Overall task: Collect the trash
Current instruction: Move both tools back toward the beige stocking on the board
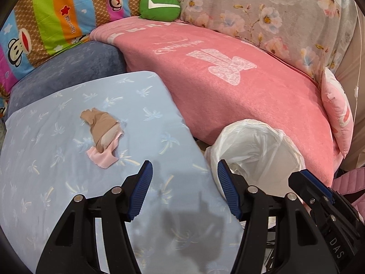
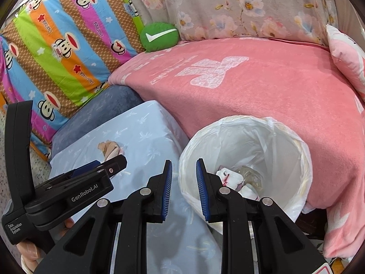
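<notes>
Tan stocking scrap (image 1: 100, 127) on pink cloth, crumpled, on pale blue pillow (image 1: 68, 159). White-bagged round bin (image 2: 246, 159) beside. Left gripper (image 1: 183, 190) wide, empty; right gripper (image 2: 182, 189) narrow, empty.

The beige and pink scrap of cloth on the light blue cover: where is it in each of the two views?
Left wrist view: the cloth scrap lies left of centre on the light blue cover, beyond the open left gripper.
Right wrist view: the scrap shows at centre left, partly hidden behind the left gripper.
Shared landmark: the white-lined trash bin, right of the cover.
</notes>
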Demonstrator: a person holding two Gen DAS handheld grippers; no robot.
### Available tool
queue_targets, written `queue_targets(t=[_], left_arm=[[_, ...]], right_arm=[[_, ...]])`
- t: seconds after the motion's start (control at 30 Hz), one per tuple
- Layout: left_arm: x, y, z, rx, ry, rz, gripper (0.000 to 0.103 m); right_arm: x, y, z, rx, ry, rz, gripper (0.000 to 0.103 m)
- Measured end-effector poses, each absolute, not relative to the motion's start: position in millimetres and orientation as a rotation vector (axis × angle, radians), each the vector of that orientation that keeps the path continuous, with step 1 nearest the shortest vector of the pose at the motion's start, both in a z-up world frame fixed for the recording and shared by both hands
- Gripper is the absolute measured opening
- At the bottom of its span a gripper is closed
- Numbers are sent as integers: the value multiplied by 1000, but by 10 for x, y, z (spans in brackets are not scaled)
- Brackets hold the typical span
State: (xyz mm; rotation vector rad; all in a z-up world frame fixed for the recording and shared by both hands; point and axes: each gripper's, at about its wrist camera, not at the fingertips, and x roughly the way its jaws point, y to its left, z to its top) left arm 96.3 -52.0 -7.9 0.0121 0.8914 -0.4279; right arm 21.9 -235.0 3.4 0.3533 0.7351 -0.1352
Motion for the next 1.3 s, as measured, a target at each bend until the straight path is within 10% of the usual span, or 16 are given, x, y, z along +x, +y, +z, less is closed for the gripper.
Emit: queue_targets(t=[1.3], left_arm=[[1843, 1278, -743, -152, 1002, -133, 74]], right_arm=[[1742, -747, -953, 268, 989, 101, 33]])
